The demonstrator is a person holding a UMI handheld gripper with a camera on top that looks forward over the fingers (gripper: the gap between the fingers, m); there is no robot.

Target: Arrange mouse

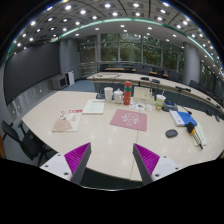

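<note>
- Broadly, a large pale table [100, 140] with a smooth surface and rounded corners carries the things.
- A flat pink mat [128, 120], rectangular, lies near the table's middle.
- A red cylindrical can [127, 94] stands upright toward the far edge, beside pale cups [110, 94].
- The gripper [112, 160] hangs above the near edge, jaws wide apart, magenta pads [76, 155] touching nothing.
- No mouse can be made out; I cannot tell where it lies.

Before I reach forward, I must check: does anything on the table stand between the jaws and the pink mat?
Nothing visible does. The gripper is open and empty, and only bare table lies between it and the pink mat. I cannot make out the mouse itself.
</note>
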